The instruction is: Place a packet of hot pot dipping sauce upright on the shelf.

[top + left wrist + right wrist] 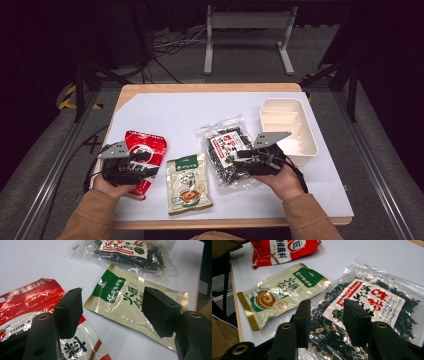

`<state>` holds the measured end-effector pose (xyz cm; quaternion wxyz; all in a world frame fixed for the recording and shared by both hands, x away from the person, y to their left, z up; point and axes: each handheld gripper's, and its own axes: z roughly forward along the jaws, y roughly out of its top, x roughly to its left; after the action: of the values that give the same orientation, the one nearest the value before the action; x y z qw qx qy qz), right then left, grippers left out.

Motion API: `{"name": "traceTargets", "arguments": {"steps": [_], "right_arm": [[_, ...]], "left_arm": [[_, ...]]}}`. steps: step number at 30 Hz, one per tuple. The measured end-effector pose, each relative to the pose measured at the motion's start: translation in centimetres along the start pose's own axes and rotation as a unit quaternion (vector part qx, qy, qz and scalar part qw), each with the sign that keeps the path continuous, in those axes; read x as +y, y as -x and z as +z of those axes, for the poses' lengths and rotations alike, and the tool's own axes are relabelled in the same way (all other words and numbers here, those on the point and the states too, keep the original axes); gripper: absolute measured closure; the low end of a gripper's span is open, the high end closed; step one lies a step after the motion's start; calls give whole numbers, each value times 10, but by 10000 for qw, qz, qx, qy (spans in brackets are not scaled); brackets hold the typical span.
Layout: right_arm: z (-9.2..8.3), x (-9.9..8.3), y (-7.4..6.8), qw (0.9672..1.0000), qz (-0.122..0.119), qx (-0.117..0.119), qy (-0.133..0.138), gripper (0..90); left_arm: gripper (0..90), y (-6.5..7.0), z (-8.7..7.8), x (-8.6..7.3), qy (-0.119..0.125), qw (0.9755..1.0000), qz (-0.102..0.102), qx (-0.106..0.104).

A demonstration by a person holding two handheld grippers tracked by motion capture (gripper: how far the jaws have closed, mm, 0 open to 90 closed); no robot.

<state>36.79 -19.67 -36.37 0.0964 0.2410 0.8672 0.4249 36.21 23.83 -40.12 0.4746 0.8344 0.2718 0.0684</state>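
Observation:
Three snack bags lie on the white mat (175, 110). At the left is a red bag (149, 146), in the middle a beige pouch with a green top (187, 185), at the right a clear bag of dark seaweed with a red-and-white label (225, 142). My left gripper (147, 167) hovers over the red bag's (30, 297) lower edge, jaws open and pointing toward the beige pouch (125, 297), nothing between them (112, 302). My right gripper (236, 162) is over the seaweed bag (377, 300), jaws open just above the plastic (327, 312).
A white divided bin (309, 131) stands at the right rear of the mat, just beyond the right hand. The wooden table edge (200, 88) frames the mat. The red bag (284, 250) and beige pouch (279, 292) lie beyond the right gripper's jaws.

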Motion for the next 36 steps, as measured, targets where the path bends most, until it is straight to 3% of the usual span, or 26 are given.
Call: {"name": "traceTargets", "arguments": {"steps": [5, 15, 19, 24, 32, 36], "right_arm": [[5, 14, 4, 10000, -21, 73, -18, 545], [19, 39, 11, 9996, -140, 185, -187, 506], [29, 47, 13, 9992, -179, 223, -294, 490], [44, 57, 12, 9984, -252, 272, -426, 467], [64, 67, 15, 9963, -350, 375, -696, 449], [82, 70, 18, 9937, -353, 514, -931, 437]], "left_arm": [[329, 10, 0, 3, -75, 9997, 186, 107], [321, 8, -5, 0, -2, 9998, 84, 175], [319, 7, -6, 0, 14, 9996, 74, 261], [319, 6, -5, 0, 17, 9997, 26, 223], [317, 6, -4, 0, -9, 9998, -28, 203], [310, 4, -4, 0, 29, 9998, -43, 206]]}}
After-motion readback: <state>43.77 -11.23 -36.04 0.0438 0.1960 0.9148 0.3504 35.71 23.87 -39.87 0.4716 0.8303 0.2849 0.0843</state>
